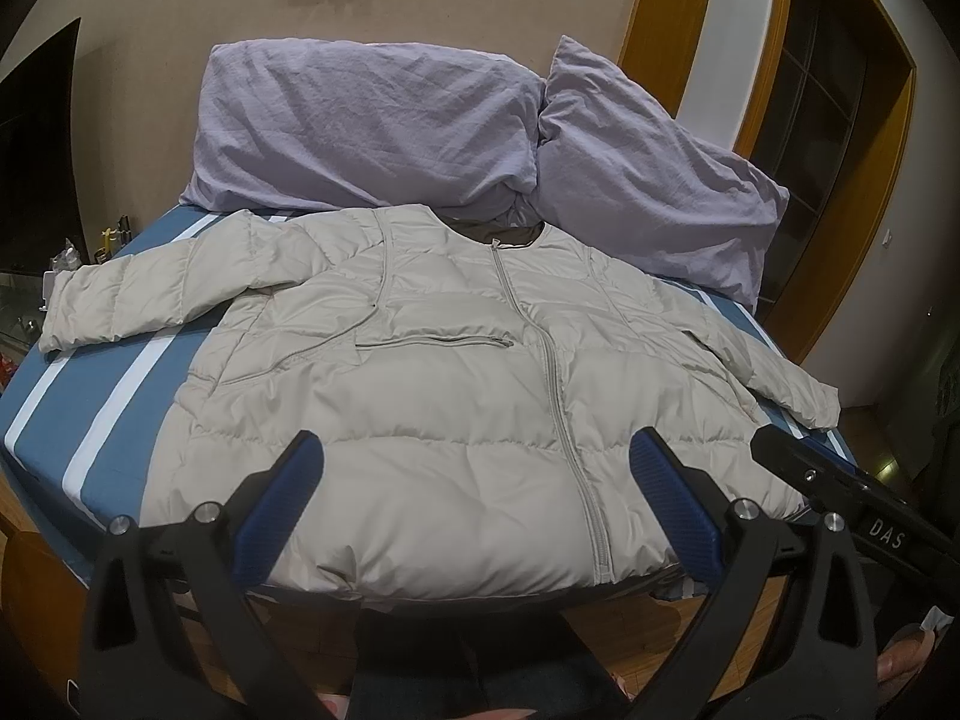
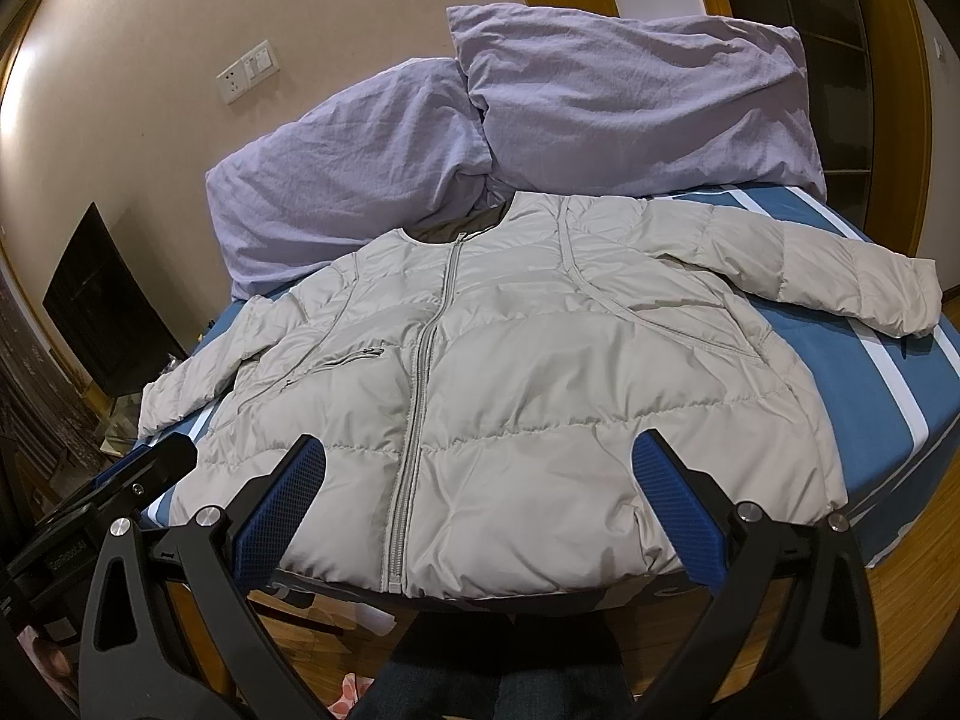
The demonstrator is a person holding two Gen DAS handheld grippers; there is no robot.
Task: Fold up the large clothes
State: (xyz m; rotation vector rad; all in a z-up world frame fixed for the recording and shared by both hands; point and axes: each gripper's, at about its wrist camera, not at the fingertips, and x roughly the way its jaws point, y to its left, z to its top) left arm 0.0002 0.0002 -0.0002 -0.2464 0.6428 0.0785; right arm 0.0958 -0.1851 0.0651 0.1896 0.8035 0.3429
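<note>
I see the puffer jacket lying flat and zipped on the bed, both my left gripper and right gripper with fingers apart above its hem, and I judge the slick padding may slip from a shallow pinch.

Beige jacket, blue white-striped bedsheet, lilac pillows.

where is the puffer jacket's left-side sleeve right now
In the left wrist view, the pale grey quilted puffer jacket's sleeve lies stretched out left across the blue white-striped bed sheet, below the lilac pillows.
</note>
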